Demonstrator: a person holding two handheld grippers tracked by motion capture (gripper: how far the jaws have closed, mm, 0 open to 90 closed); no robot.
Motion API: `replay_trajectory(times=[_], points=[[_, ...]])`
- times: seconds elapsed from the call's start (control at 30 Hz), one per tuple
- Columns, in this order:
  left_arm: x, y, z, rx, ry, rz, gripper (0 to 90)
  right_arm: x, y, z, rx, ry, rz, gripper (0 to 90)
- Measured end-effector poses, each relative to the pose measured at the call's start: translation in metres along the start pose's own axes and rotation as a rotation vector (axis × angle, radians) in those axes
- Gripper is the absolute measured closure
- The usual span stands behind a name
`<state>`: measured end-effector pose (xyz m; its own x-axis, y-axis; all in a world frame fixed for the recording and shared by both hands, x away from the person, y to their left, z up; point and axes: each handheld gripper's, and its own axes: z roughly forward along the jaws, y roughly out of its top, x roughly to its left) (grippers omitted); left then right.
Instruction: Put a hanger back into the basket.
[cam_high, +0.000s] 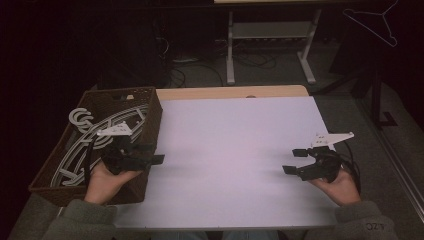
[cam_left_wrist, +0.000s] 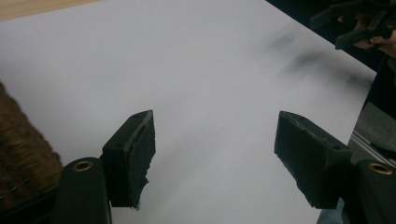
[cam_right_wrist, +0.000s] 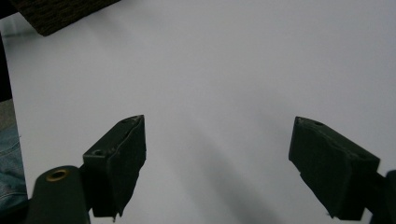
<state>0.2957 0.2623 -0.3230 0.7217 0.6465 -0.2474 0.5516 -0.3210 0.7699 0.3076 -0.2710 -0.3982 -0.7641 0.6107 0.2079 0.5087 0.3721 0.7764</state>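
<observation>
A brown woven basket (cam_high: 152, 117) stands at the table's left edge, with several white clothes hangers (cam_high: 87, 135) lying in it. My left gripper (cam_high: 152, 153) hovers at the basket's right wall, pointing right over the white table sheet (cam_high: 235, 145). In the left gripper view it (cam_left_wrist: 215, 158) is open, with only bare sheet between the jaws and the basket (cam_left_wrist: 23, 149) at the left. My right gripper (cam_high: 294, 161) is held near the sheet's right edge, pointing left. In the right gripper view it (cam_right_wrist: 219, 163) is open and holds nothing.
A wooden table edge (cam_high: 225, 93) shows beyond the sheet. Behind it, a white desk frame (cam_high: 230, 50) and cables stand on the dark floor. A white hanger (cam_high: 380, 22) hangs at the top right. The person's jeans (cam_right_wrist: 9, 163) are at the near edge.
</observation>
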Motion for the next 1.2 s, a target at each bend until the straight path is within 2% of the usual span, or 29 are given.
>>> replay_trajectory(times=[0.33,0.67,0.97,1.2], points=[[-0.026,0.002,0.024,-0.007,-0.001,0.066,26.6,0.001,-0.006,0.000,-0.010,0.000,0.015,18.1],[-0.048,-0.011,0.049,-0.001,-0.006,0.113,24.1,0.006,-0.008,0.000,-0.009,-0.008,0.008,18.1],[-0.054,-0.024,0.061,-0.003,-0.010,0.117,22.2,0.012,-0.011,0.002,0.000,-0.016,0.006,18.0],[-0.052,-0.034,0.067,-0.020,-0.011,0.095,20.8,0.015,-0.014,0.003,0.007,-0.019,0.010,16.8]])
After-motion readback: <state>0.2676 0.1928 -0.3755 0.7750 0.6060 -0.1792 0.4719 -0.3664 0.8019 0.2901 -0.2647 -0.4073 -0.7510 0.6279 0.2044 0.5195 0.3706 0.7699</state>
